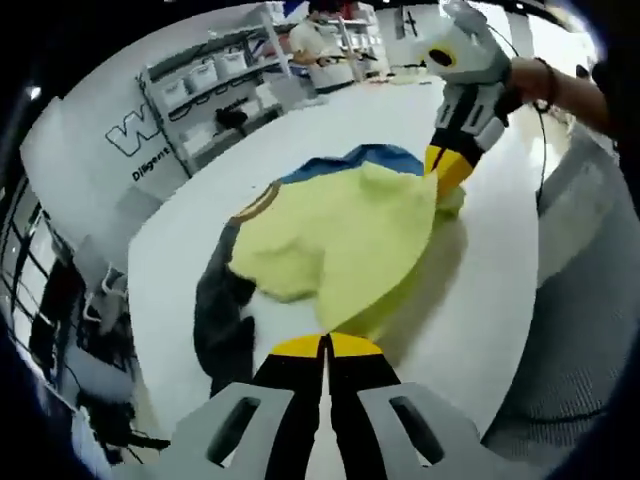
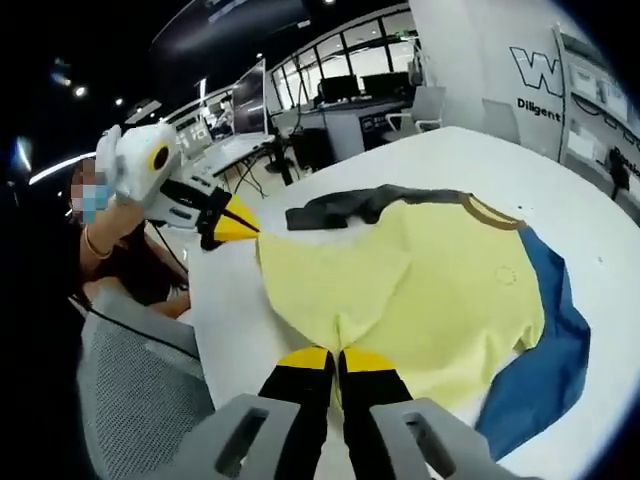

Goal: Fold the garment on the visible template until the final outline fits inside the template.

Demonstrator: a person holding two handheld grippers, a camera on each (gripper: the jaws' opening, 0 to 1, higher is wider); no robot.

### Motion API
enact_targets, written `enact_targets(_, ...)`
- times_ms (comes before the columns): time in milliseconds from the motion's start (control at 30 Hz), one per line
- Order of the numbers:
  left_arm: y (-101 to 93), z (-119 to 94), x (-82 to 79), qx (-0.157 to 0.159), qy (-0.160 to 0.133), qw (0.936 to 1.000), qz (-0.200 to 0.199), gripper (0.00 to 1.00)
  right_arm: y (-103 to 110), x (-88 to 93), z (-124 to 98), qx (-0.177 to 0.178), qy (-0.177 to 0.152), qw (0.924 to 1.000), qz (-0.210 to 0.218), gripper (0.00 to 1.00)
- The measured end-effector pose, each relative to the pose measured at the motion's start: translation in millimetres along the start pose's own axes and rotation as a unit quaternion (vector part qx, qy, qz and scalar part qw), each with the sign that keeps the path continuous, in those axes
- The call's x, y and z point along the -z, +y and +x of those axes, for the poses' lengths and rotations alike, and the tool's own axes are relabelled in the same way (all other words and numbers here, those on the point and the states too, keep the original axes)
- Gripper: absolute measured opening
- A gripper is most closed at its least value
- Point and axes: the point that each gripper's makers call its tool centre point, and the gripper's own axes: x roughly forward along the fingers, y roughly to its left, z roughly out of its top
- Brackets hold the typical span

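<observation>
**Both grippers clamped on the hem of the yellow shirt**

Left gripper view, from the left: a dark grey sleeve [image 1: 222,305] trails off the garment onto the white bench [image 1: 480,300]. Beside it the yellow shirt [image 1: 340,245] lies bunched mid-bench, with a blue template [image 1: 375,157] peeking out behind its far edge. At the bottom the left gripper [image 1: 326,348] has its yellow-tipped fingers pressed together right at the shirt's near edge, pinching cloth. Upper right, the right gripper [image 1: 447,170] bites the shirt's far corner.

Right gripper view, from the left: the left gripper [image 2: 240,222] meets the shirt's [image 2: 400,290] corner, fingers closed. Bottom centre, the right gripper [image 2: 336,358] is closed on the near hem. The blue template [image 2: 545,375] shows from under the shirt on the right, flat on the bench [image 2: 230,340]
</observation>
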Motion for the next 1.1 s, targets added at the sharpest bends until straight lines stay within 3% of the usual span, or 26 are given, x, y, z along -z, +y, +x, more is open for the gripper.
enact_targets(33, -7.7, -1.9, 5.9, 0.005, 0.023, 0.9992, 0.033, 0.00, 1.1, 4.0, 4.2, -0.002, 0.003, 1.0000, 0.002, 0.00)
enact_targets(100, -16.8, -5.4, 5.0, 0.001, 0.031, 0.9976, 0.062, 0.00, 2.2, 13.8, 11.8, -0.005, 0.015, 0.9998, 0.008, 0.00)
enact_targets(200, -35.9, -3.0, 7.6, 0.029, 0.037, 0.9972, 0.058, 0.00, 2.7, 22.2, 20.6, -0.007, 0.022, 0.9996, 0.015, 0.00)
enact_targets(233, -46.5, 3.2, 15.8, 0.050, 0.050, 0.9957, 0.060, 0.00, 2.9, 24.8, 23.0, -0.008, 0.025, 0.9995, 0.019, 0.00)
enact_targets(367, -51.9, 10.4, 40.2, 0.045, 0.105, 0.9895, 0.088, 0.00, 4.7, 38.6, 33.7, -0.007, 0.044, 0.9987, 0.024, 0.00)
enact_targets(533, -59.4, 15.6, 73.5, 0.064, 0.166, 0.9790, 0.100, 0.00, 6.7, 47.0, 40.9, -0.007, 0.050, 0.9983, 0.027, 0.00)
enact_targets(600, -57.7, 17.3, 77.1, 0.058, 0.167, 0.9794, 0.098, 0.00, 8.2, 47.0, 42.3, -0.009, 0.047, 0.9982, 0.037, 0.00)
enact_targets(733, -56.3, 17.1, 88.3, 0.056, 0.191, 0.9738, 0.110, 0.00, 11.2, 49.3, 45.0, -0.014, 0.044, 0.9980, 0.043, 0.00)
enact_targets(867, -55.8, 19.8, 90.1, 0.049, 0.187, 0.9734, 0.123, 0.00, 12.7, 49.5, 45.2, -0.015, 0.034, 0.9982, 0.048, 0.01)
enact_targets(933, -58.3, 20.4, 92.9, 0.056, 0.190, 0.9735, 0.114, 0.00, 13.0, 46.5, 42.3, -0.015, 0.024, 0.9983, 0.051, 0.06)
enact_targets(1100, -59.9, 21.0, 94.2, 0.057, 0.182, 0.9773, 0.093, 0.00, 15.2, 28.9, 22.7, -0.018, -0.015, 0.9990, 0.038, 0.30)
